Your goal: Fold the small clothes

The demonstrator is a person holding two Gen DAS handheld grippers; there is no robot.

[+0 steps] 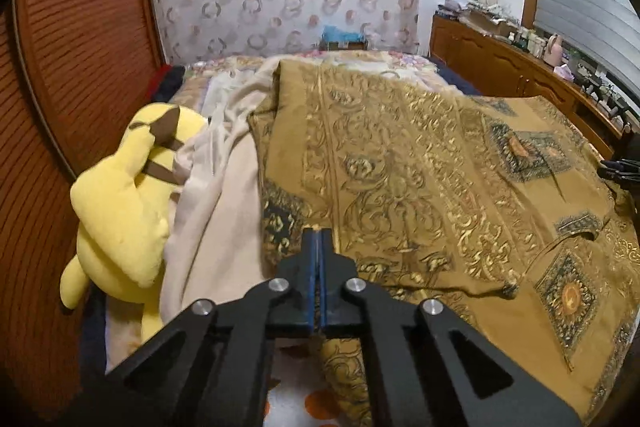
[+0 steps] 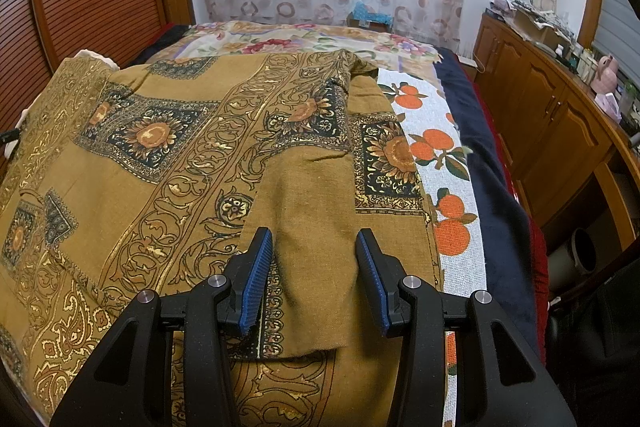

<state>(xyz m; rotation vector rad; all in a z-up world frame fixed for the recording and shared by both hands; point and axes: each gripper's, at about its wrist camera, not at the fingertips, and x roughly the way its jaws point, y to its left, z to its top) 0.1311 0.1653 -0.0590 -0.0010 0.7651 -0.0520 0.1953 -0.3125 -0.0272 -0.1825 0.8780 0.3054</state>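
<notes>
An ochre garment with gold scrollwork and sunflower squares (image 1: 420, 163) lies spread and partly folded over the bed (image 2: 132, 187). In the left wrist view my left gripper (image 1: 318, 230) sits low over the garment's near left part. Its blue pads are pressed together, and a thin sliver of ochre fabric shows in the seam between them. In the right wrist view my right gripper (image 2: 314, 233) is open just above the garment's near right part. A plain ochre flap (image 2: 312, 267) runs between its fingers (image 2: 258, 267), which stand apart from it.
A yellow plush toy (image 1: 124, 203) and a cream cloth (image 1: 216, 211) lie left of the garment, against the wooden headboard (image 1: 80, 47). To the right are a white cloth printed with oranges (image 2: 448, 187), a dark blue blanket (image 2: 492, 187) and a cluttered wooden cabinet (image 2: 560, 115).
</notes>
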